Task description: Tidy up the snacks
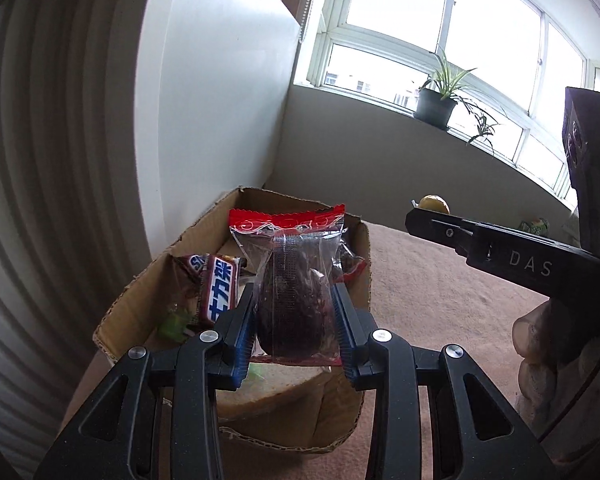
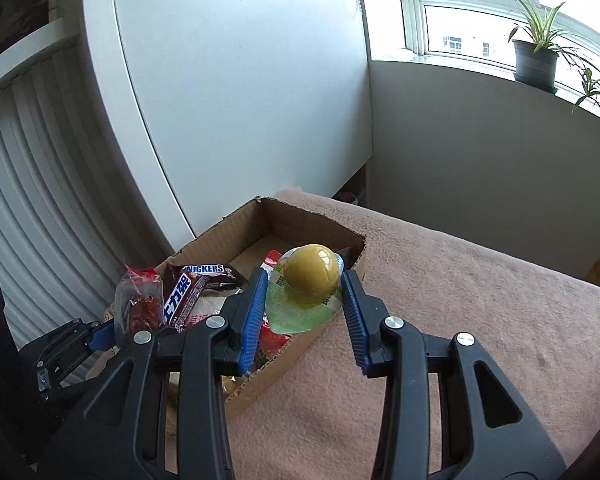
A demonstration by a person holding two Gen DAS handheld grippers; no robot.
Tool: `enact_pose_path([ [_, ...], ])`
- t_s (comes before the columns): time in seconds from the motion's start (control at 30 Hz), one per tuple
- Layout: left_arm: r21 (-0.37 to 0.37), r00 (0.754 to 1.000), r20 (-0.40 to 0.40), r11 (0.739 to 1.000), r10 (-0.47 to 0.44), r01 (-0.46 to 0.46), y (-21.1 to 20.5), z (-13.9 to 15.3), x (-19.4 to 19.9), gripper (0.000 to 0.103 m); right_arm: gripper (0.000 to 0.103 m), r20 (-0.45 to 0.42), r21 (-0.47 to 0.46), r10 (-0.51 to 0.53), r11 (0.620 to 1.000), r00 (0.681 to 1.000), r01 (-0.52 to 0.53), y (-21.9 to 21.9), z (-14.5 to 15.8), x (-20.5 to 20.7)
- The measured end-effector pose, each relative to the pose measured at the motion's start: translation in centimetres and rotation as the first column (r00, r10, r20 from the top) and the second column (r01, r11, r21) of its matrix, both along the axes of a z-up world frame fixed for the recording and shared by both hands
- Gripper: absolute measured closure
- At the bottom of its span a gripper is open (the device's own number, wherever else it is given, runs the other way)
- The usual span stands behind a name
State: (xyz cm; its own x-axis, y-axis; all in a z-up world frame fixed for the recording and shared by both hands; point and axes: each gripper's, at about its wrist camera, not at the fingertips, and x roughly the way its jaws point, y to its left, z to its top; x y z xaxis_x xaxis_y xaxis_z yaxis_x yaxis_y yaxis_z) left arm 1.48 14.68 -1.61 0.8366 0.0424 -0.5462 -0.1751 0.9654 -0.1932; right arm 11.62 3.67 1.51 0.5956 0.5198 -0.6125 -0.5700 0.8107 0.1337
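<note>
My left gripper (image 1: 296, 304) is shut on a clear packet with a red top and a dark red snack inside (image 1: 296, 280), held above the open cardboard box (image 1: 140, 300). My right gripper (image 2: 304, 296) is shut on a yellow-green jelly cup with a green lid (image 2: 310, 280), held over the box's (image 2: 228, 232) right-hand wall. Snickers bars (image 1: 220, 288) (image 2: 192, 284) and other wrapped snacks lie inside the box. The left gripper with its packet (image 2: 136, 304) shows at the left of the right wrist view. The right gripper (image 1: 424, 216) shows at the right of the left wrist view.
The box stands on a pink cloth-covered surface (image 2: 460, 300) beside a white cabinet (image 2: 240, 100). A potted plant (image 1: 436, 104) sits on the windowsill at the back. A green-wrapped snack (image 1: 534, 225) lies on the cloth far right. A hand (image 1: 540, 344) holds the right gripper's handle.
</note>
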Motion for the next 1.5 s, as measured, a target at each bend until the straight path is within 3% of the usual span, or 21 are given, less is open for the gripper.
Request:
enact_pose_path([
  [0.4, 0.069, 0.998, -0.029, 0.997, 0.05, -0.048, 0.0, -0.7, 0.2, 0.067, 0.058, -0.066, 0.028, -0.001, 1.0, 0.998, 0.003, 3.0, -2.4, 2.3],
  [0.47, 0.076, 0.998, -0.028, 0.995, 0.061, -0.059, 0.1, -0.8, 0.0, 0.067, 0.05, -0.067, 0.034, -0.002, 0.999, 0.998, 0.004, 3.0, -2.3, 2.3],
  [0.53, 0.075, 0.997, -0.021, 0.995, 0.071, -0.069, 0.2, -0.7, -0.2, 0.065, 0.025, -0.048, 0.036, -0.011, 0.999, 0.999, 0.013, 3.0, -2.1, 2.1],
  [0.6, 0.069, 0.997, -0.008, 0.994, 0.082, -0.081, 0.3, -0.5, -0.2, 0.038, 0.014, -0.025, 0.044, -0.015, 0.999, 1.0, 0.016, 2.8, -1.7, 1.6],
  [0.63, 0.077, 0.996, 0.003, 0.993, 0.09, -0.09, 0.2, -0.3, -0.4, 0.033, 0.01, -0.015, 0.046, -0.019, 0.999, 1.0, 0.02, 2.7, -1.5, 1.4],
  [0.77, 0.082, 0.996, 0.016, 0.993, 0.084, -0.085, 0.1, -0.1, -0.8, 0.03, 0.0, 0.031, 0.053, -0.045, 0.998, 0.998, 0.044, 2.3, -0.7, 0.9],
  [1.07, 0.08, 0.997, 0.009, 0.993, 0.082, -0.082, -0.4, 0.0, -0.4, 0.025, 0.0, 0.04, 0.03, -0.072, 0.997, 0.997, 0.071, 0.9, -0.5, 0.4],
  [1.5, 0.101, 0.996, 0.026, 0.991, 0.082, -0.084, -2.6, -0.2, -2.9, 0.024, 0.0, 0.062, 0.034, -0.126, 0.992, 0.99, 0.124, -4.3, -0.6, -2.9],
])
